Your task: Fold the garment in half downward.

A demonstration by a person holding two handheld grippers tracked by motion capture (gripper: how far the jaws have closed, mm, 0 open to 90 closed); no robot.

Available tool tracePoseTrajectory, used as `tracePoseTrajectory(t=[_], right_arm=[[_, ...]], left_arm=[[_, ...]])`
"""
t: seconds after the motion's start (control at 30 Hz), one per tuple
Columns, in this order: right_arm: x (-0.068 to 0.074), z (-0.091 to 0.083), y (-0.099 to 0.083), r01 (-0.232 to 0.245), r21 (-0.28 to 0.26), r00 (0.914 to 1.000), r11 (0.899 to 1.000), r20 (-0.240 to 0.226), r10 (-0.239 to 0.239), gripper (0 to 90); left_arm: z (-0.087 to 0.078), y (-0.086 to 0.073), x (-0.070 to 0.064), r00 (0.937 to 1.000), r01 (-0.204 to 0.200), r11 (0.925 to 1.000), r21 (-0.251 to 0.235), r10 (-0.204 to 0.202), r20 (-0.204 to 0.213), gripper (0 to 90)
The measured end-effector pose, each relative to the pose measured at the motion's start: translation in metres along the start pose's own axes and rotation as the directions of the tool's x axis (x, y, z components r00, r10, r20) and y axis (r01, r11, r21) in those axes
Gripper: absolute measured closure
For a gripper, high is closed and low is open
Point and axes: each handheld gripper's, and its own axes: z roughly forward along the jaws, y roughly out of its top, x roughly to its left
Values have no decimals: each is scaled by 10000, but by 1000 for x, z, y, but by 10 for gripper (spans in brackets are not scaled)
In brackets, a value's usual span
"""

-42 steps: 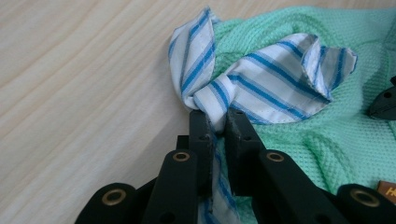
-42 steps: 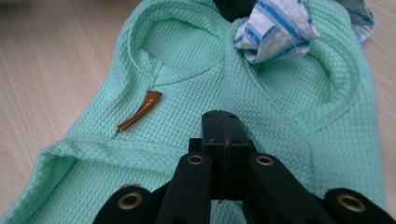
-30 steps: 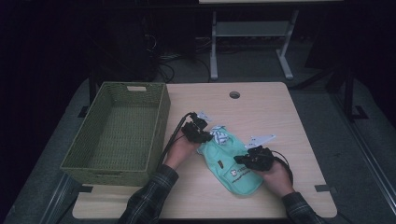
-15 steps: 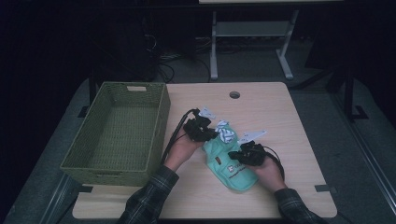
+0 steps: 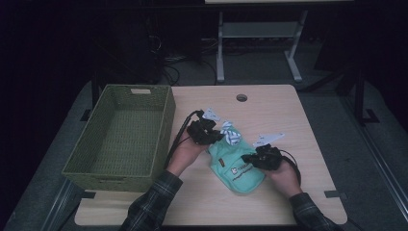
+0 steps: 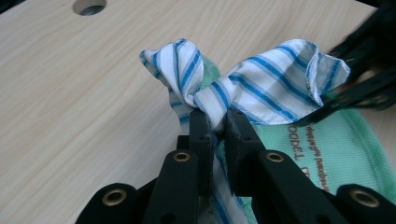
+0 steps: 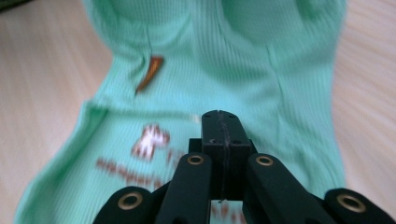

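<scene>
On the table: a green cloth bag (image 5: 234, 166) lies flat on the light wood table (image 5: 284, 110), near the front edge, between the two hands.
Striped cloth: a white cloth with blue stripes (image 6: 261, 88) sits at the far end of the green bag. It is bunched up like a bow. In the high view it shows as a small white and blue bump (image 5: 231, 134).
Left gripper: the left gripper (image 6: 217, 123) has its two black jaws squeezed tight on the striped cloth. The cloth runs down between the jaws and puffs out on both sides above them.
Right gripper: the right gripper (image 7: 220, 122) has its jaws pressed all the way together. Nothing shows between the tips. It is right over the green bag, by the brown writing, but I cannot tell if it touches the bag.
Hands: the left hand (image 5: 185, 154) and the right hand (image 5: 284, 175) each hold a gripper. Both sleeves are plaid.
Basket: a green woven basket (image 5: 159, 139) stands on the left side of the table, just beside the left hand.
Hole: a small round hole (image 5: 241, 97) is in the table, past the bag.
Writing: the bag has brown letters and a little white patch on it. The letters are too blurry to read.
</scene>
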Motion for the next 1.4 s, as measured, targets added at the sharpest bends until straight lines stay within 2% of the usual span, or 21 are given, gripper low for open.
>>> tracePoseTrajectory(t=[0.27, 0.43, 0.67, 1.03, 1.2, 1.4], right_arm=[[8, -30, -34, -228, 238, 9997, 9995, 19, 228, 899], [12, -30, -46, -253, 638, 9997, 9976, -55, 257, 898], [10, -25, -42, -217, 612, 9997, 9979, -76, 222, 899], [8, -23, -40, -66, 548, 10000, 9985, -6, 66, 898], [0, -34, -42, -408, 277, 9989, 9988, 234, 402, 898], [-6, -40, -44, -579, 166, 9976, 9982, 385, 572, 898]], left_arm=[[-2, -1, 2, 9998, 57, 10000, 21, -57, -176, 820], [-1, 0, -2, 9998, -98, 9999, 71, 99, -148, 820], [4, 5, -16, 9987, -498, 9986, 174, 496, 110, 820], [20, 9, -43, 9920, -1079, 9930, 482, 1044, 707, 818], [31, 8, -55, 9873, -1388, 9874, 765, 1319, 886, 817], [42, 4, -63, 9839, -1534, 9826, 1042, 1422, 1079, 806]])
